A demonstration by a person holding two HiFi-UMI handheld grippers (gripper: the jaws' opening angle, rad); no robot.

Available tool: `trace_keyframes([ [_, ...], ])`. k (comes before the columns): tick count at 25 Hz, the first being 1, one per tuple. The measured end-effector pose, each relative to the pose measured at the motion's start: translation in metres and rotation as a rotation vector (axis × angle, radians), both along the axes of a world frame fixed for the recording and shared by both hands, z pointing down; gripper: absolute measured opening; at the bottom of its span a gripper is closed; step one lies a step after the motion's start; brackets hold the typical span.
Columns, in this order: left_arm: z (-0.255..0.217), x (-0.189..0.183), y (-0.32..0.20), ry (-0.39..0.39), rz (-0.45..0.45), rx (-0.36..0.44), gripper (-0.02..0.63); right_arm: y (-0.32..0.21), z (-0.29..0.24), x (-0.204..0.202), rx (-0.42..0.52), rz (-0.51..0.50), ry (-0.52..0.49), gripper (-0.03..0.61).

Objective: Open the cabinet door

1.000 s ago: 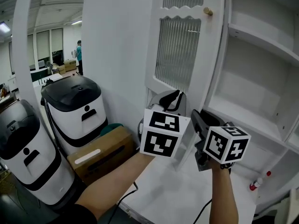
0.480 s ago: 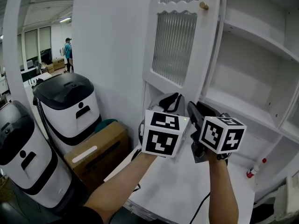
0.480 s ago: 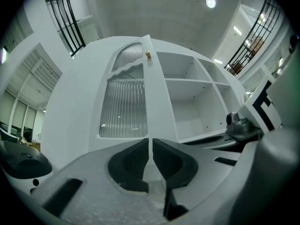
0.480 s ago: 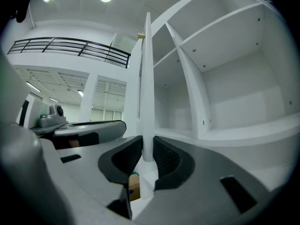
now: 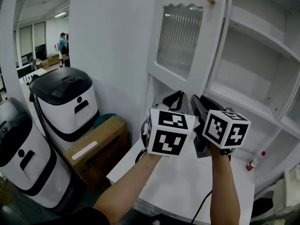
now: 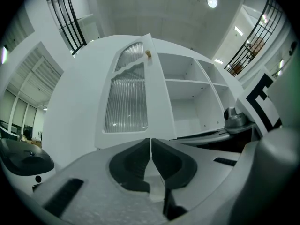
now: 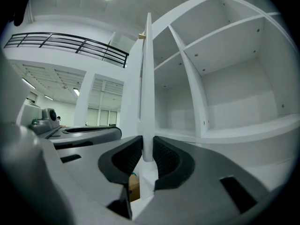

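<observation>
The door (image 5: 185, 41) stands tall and upright, swung out from the open shelves (image 5: 253, 55), with its thin edge turned toward the right gripper (image 7: 147, 154). It is white painted wood with a ribbed glass pane (image 5: 180, 39), a scalloped trim above and a small brass knob (image 5: 210, 0) near the top. The right gripper pinches the door's lower edge between its dark ridged pads. The left gripper (image 6: 151, 156) sits beside it, just in front of the door's lower face. Its jaws have just been closing and are nearly together on nothing.
</observation>
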State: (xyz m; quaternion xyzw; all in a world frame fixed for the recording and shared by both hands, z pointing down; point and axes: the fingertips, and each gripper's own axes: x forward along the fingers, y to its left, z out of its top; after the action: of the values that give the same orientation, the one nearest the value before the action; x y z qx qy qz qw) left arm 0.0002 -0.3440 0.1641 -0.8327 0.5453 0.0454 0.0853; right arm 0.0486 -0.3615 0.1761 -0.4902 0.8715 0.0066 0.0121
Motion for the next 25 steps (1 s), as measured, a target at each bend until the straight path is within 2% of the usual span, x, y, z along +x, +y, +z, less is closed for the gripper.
trace_keyframes([
  [7,-0.001,-0.007,0.013,0.012,0.024,-0.010,0.021,0.013,0.000,-0.012,0.003,0.010,0.003,0.074],
  [16,0.002,-0.037,0.035,0.047,0.040,-0.018,0.018,0.034,0.001,-0.038,0.016,0.026,0.013,0.069],
  [25,0.006,-0.055,0.047,0.042,0.009,-0.014,0.015,0.047,0.001,-0.058,0.026,0.007,0.022,0.069],
])
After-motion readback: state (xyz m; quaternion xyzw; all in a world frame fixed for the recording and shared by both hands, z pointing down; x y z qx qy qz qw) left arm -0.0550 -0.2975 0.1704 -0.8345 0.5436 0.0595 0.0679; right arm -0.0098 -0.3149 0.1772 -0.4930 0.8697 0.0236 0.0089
